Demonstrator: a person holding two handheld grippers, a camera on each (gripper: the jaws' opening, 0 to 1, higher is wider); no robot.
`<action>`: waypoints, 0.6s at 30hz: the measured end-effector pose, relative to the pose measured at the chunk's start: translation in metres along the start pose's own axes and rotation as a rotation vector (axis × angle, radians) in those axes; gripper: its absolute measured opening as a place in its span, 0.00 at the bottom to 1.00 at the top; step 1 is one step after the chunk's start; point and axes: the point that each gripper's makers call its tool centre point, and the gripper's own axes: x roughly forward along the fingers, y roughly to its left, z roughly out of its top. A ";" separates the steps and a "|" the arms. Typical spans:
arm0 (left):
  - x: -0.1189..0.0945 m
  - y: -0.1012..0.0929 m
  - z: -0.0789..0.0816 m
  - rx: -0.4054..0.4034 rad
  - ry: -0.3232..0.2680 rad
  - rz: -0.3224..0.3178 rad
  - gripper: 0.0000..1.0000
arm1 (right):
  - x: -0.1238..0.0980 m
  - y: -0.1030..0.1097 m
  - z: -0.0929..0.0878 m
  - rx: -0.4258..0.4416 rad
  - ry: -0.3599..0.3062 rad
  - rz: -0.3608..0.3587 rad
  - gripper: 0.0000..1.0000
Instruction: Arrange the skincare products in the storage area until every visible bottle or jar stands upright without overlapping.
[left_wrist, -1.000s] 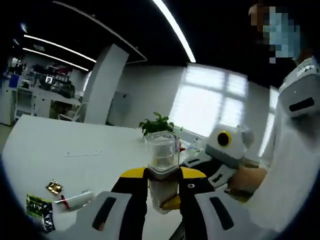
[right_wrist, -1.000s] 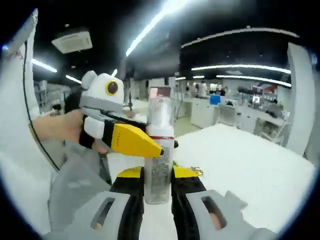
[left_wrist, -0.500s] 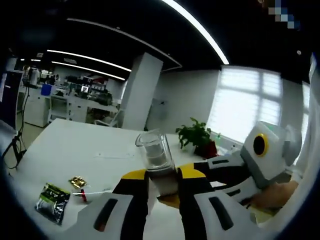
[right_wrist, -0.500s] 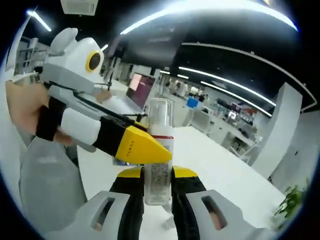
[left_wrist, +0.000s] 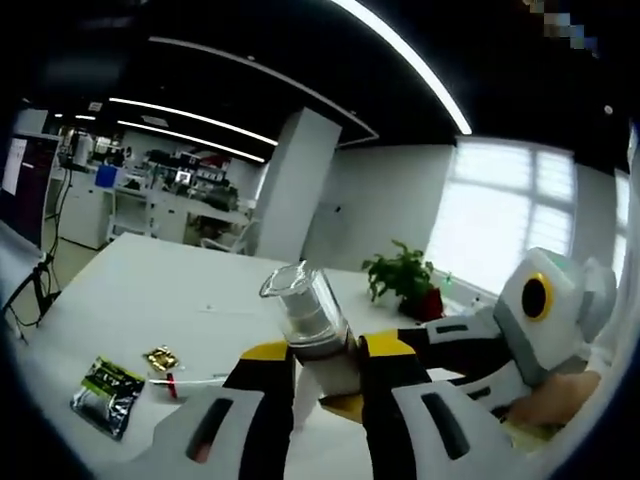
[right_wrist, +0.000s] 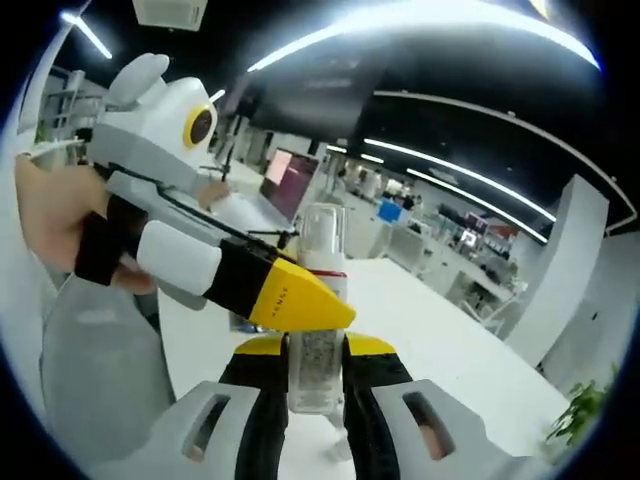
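The clear plastic pump bottle with a transparent cap and a red band at its neck (right_wrist: 318, 300) is held in the air between the 2 grippers, above the white worktop (left_wrist: 130, 300) and not resting on it. In the right gripper view the right gripper (right_wrist: 316, 385) has its yellow-tipped fingers (right_wrist: 368, 350) clamped on the lower body of the bottle, which stands roughly upright in that view with its printed label facing the camera. The left gripper (right_wrist: 300, 305) comes in from the left of that view and its yellow tip lies across the bottle's neck, just under the red band.

In the left gripper view the same bottle (left_wrist: 312, 325) leans to the left, cap end away from the camera, with the left gripper's fingers (left_wrist: 265, 362) closed on its upper part. The right gripper (left_wrist: 470, 345) reaches in from the right, a hand behind it.

Judging by this double hold, the bottle is being passed or re-gripped between hands, probably so it can be turned and set down upright; that step is not yet done.

A green foil sachet (left_wrist: 107, 395), a small gold packet (left_wrist: 160, 357) and a thin white stick with a red end (left_wrist: 195, 382) lie on the worktop to the left. A potted green plant (left_wrist: 400, 282) stands further back.
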 end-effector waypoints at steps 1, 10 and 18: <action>0.000 -0.001 0.000 0.000 0.001 -0.009 0.19 | 0.000 0.001 0.000 0.006 -0.003 0.002 0.19; -0.012 -0.011 0.005 0.034 0.035 -0.197 0.17 | -0.010 0.019 0.015 0.214 -0.134 0.236 0.23; -0.031 -0.038 0.009 0.057 0.053 -0.441 0.16 | -0.029 0.032 0.027 0.322 -0.242 0.456 0.24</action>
